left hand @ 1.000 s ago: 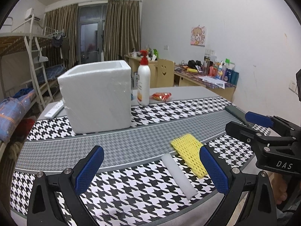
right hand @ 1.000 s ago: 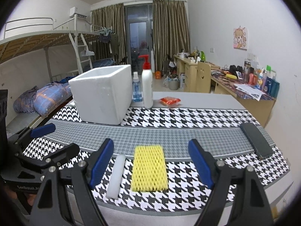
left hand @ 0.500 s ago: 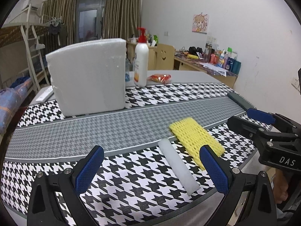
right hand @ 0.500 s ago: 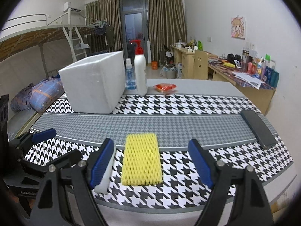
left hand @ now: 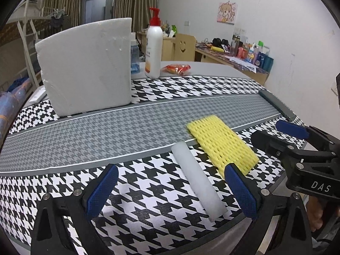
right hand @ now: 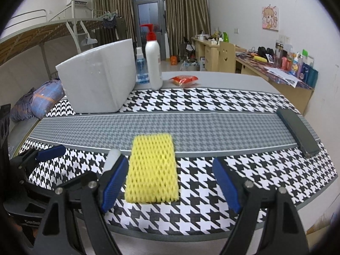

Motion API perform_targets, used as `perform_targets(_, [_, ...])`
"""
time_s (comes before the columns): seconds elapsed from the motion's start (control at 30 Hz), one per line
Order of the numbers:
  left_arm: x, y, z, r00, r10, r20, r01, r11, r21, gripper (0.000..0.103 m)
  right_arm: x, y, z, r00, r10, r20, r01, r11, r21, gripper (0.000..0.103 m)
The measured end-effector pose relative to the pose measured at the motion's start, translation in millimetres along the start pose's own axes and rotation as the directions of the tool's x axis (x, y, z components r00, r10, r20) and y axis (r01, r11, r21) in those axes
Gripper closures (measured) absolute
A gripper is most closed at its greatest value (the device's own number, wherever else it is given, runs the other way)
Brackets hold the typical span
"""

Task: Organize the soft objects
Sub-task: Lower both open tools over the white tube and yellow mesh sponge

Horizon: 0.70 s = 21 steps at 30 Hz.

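1. A flat yellow foam net sleeve (right hand: 152,170) is laid on the near black-and-white houndstooth band of the table covering (right hand: 212,127), its far end reaching onto the grey middle band
2. A white foam rod (left hand: 197,180) is laid just beside the yellow sleeve, on its left as seen from the right wrist, roughly parallel to it and not clearly touching it
3. The right gripper (right hand: 171,182) is held wide open above the near end of the yellow sleeve, which is seen between its blue pads (right hand: 225,184); nothing is gripped
4. The left gripper (left hand: 170,191) is likewise held wide open, with the white rod seen between its blue pads (left hand: 102,191) and the right-hand pad overlapping the near corner of the yellow sleeve; nothing is gripped
5. A large white polystyrene box (left hand: 87,63) is stood well beyond the yellow sleeve, to its far left
6. A white pump bottle with a red nozzle (right hand: 153,63) is stood just right of that box, and a red snack packet (right hand: 184,80) is laid further right
7. A dark flat rectangular slab (right hand: 297,131) is laid well to the right of the yellow sleeve
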<state>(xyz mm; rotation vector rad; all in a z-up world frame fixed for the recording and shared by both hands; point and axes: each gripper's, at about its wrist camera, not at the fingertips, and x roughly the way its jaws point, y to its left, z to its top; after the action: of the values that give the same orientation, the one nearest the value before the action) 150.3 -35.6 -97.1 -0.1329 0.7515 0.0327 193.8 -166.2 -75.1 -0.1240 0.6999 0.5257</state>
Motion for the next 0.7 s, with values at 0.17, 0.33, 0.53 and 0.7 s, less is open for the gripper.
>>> perform_targets(0.17, [10.0, -2.2, -0.1, 0.999, -0.005, -0.035, 0.005, 1.0, 0.0, 0.016, 4.9, -5.2, -0.5, 1.0, -0.004, -0.014, 0.004, 1.0, 0.015, 0.019])
perform_targets(0.33, [18.7, -5.0, -1.1, 0.998, 0.023, -0.056, -0.023, 1.0, -0.005, 0.03, 8.9, -8.8, -1.5, 1.0, -0.001, -0.023, 0.002, 1.0, 0.027, 0.019])
perform_targets(0.53, [27.1, -14.8, -2.7, 0.996, 0.031, -0.083, -0.03, 0.999, 0.016, 0.034, 12.7, -10.8, -2.6, 1.0, 0.008, -0.031, -0.007, 1.0, 0.03, 0.019])
perform_targets(0.7, [32.6, -19.3, -2.4, 0.994, 0.063, -0.09, -0.06, 0.998, 0.028, 0.043, 15.1, -14.2, -4.0, 0.999, 0.017, -0.035, -0.016, 0.999, 0.035, 0.019])
